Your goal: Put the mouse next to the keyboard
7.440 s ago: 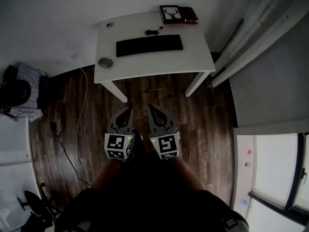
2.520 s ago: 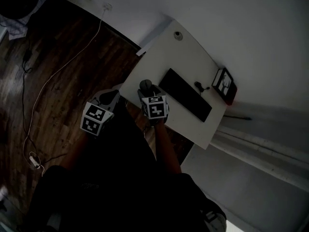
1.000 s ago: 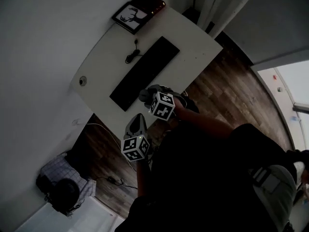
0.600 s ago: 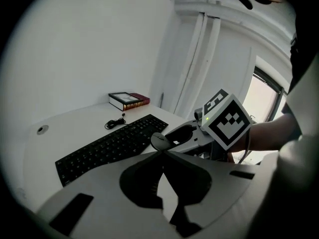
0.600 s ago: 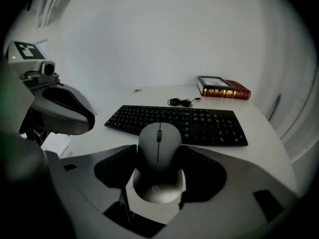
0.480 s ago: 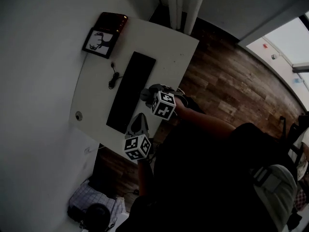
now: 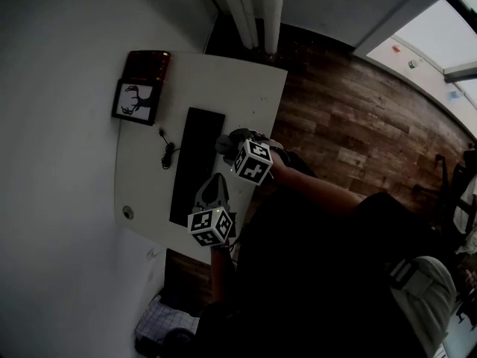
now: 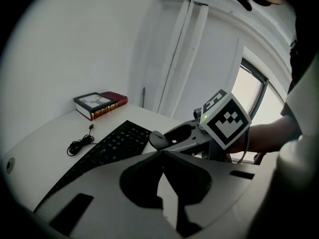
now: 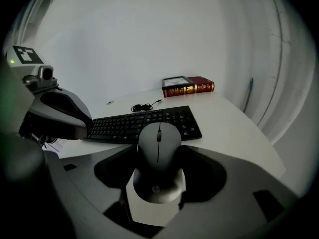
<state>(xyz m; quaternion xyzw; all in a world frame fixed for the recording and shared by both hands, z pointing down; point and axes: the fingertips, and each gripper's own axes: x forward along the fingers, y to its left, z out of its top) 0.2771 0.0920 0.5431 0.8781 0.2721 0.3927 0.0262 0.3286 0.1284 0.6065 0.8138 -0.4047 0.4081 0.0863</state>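
Note:
A grey mouse sits between the jaws of my right gripper, which is shut on it. In the head view the mouse hangs over the white table, close to the black keyboard near its right end. I cannot tell whether the mouse touches the table. The keyboard lies just beyond the mouse. My left gripper hovers over the table's front edge beside the keyboard, its tips together with nothing held.
A red book with a framed deer picture on it lies at the table's far right corner. A coiled black cable lies behind the keyboard. A round grommet marks the far left. Curtains hang past the table's right end.
The mouse left the table's front left corner and now rides in my right gripper by the keyboard. Over the last second the head view has turned; both grippers have hardly shifted.

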